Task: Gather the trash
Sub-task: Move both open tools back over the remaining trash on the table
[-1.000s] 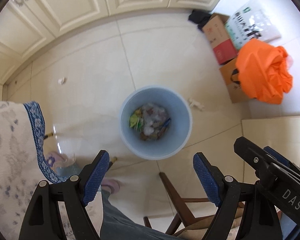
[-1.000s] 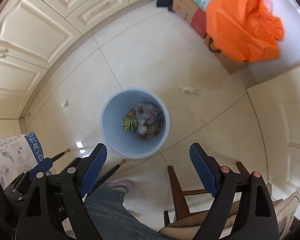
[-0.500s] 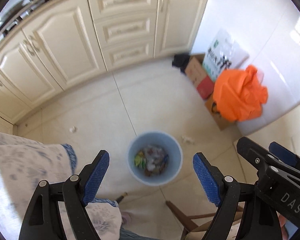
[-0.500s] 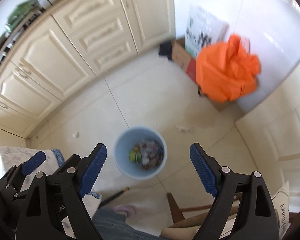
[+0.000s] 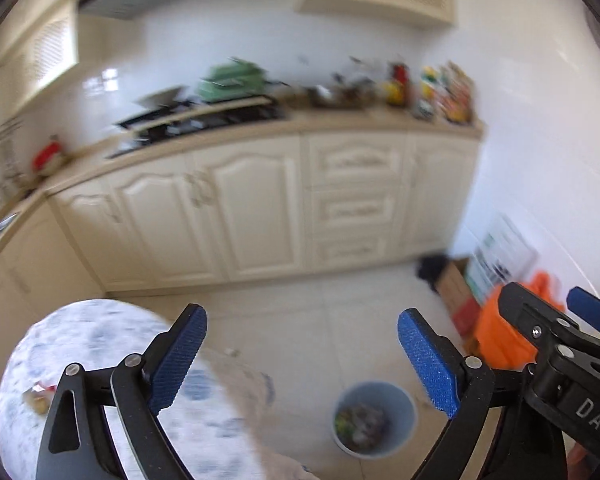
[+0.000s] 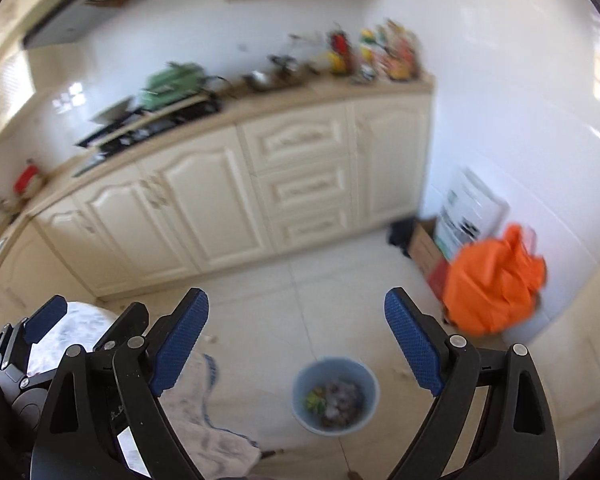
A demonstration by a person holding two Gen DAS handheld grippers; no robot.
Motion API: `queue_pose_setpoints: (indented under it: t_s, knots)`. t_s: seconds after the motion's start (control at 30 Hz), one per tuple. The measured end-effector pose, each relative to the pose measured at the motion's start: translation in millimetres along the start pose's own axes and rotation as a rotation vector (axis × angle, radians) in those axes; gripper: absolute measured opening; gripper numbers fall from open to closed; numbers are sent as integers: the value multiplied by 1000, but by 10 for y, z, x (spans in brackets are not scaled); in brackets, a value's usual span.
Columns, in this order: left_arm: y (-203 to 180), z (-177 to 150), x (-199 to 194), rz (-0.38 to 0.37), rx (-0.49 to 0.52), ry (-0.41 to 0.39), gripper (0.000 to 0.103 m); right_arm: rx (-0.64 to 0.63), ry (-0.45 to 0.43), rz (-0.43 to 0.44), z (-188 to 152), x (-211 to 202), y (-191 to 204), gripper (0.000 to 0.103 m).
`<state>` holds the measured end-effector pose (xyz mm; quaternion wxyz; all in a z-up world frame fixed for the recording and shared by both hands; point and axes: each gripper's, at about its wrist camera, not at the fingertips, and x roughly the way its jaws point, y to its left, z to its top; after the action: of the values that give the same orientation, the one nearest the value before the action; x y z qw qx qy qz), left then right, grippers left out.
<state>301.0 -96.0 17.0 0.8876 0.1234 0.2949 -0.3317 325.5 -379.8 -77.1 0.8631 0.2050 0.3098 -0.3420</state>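
Left wrist view: the left gripper [image 5: 302, 360] is empty, its jaws opening wide. The round pale-blue plastic trash bin [image 5: 374, 420], holding mixed trash, stands on the tiled floor at lower centre, beside the round bench with white floral cloth [image 5: 100, 360] at lower left. Right wrist view: the right gripper [image 6: 296, 342] is likewise empty and opening, above the bin [image 6: 336, 396].

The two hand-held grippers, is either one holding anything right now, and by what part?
Nothing is held. The left hand-held gripper and right hand-held gripper both have jaws opening with only floor and the blue bin seen between them.
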Motion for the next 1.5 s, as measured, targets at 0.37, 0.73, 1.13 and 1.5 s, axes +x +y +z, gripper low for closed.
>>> queue_pose_setpoints:
  t_s: [0.37, 0.73, 1.13, 1.5]
  knots:
    - [1044, -867, -1472, 321, -276, -84, 95, -243, -43, 314, -103, -355, 1431, 94]
    - [1400, -2001, -2887, 626, -526, -43, 95, -488, 41, 618, -787, -662, 2637, 94]
    - [1035, -2452, -3489, 771, -664, 21, 96, -560, 112, 693, -1166, -625, 3053, 94]
    - [1571, -1877, -2527, 751, -714, 111, 96, -585, 234, 574, -1403, -111, 2879, 94]
